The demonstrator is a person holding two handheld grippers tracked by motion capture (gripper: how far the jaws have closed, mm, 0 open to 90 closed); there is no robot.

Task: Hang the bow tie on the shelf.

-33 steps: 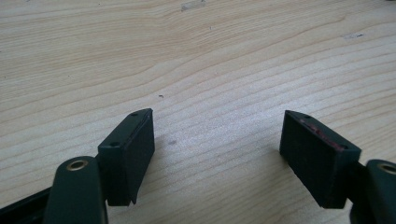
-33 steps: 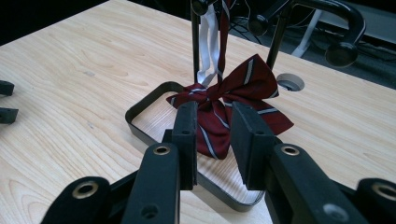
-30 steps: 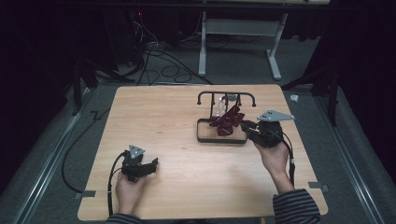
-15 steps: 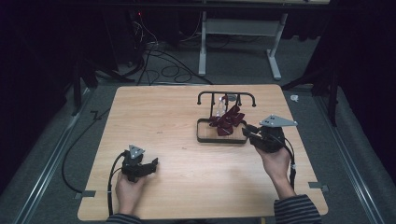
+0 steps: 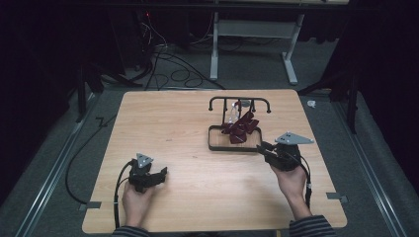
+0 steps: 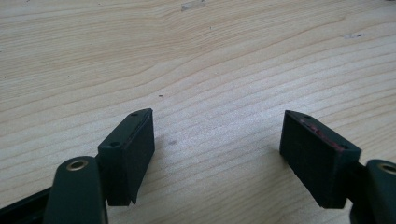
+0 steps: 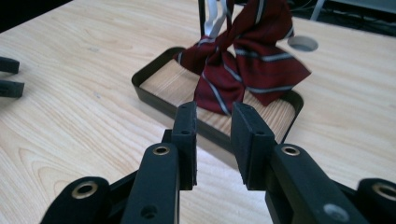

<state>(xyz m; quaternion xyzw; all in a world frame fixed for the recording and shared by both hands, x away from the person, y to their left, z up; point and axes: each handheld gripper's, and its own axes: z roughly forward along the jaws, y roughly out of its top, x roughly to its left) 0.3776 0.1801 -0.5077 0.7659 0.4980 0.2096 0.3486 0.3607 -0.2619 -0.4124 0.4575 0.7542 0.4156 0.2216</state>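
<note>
A dark red striped tie (image 5: pixel 240 127) hangs from a black rack (image 5: pixel 239 99) and bunches into the black tray (image 5: pixel 232 148) below it. My right gripper (image 5: pixel 263 147) sits low over the table just off the tray's near right corner. In the right gripper view its jaws (image 7: pixel 214 112) point at the tray rim (image 7: pixel 149 95) and the tie (image 7: pixel 252 65), a narrow gap between them and nothing in it. My left gripper (image 5: pixel 162 173) rests at the near left of the table. Its jaws (image 6: pixel 217 121) stand wide apart over bare wood.
The wooden table (image 5: pixel 163 128) has free room left of and in front of the tray. A round hole (image 7: pixel 302 43) is cut in the tabletop behind the tie. Cables (image 5: pixel 163 64) and a desk frame (image 5: pixel 257 49) lie on the floor beyond the far edge.
My right gripper has drawn back from the tie toward the near side and sunk closer to the table. The left gripper has not moved.
</note>
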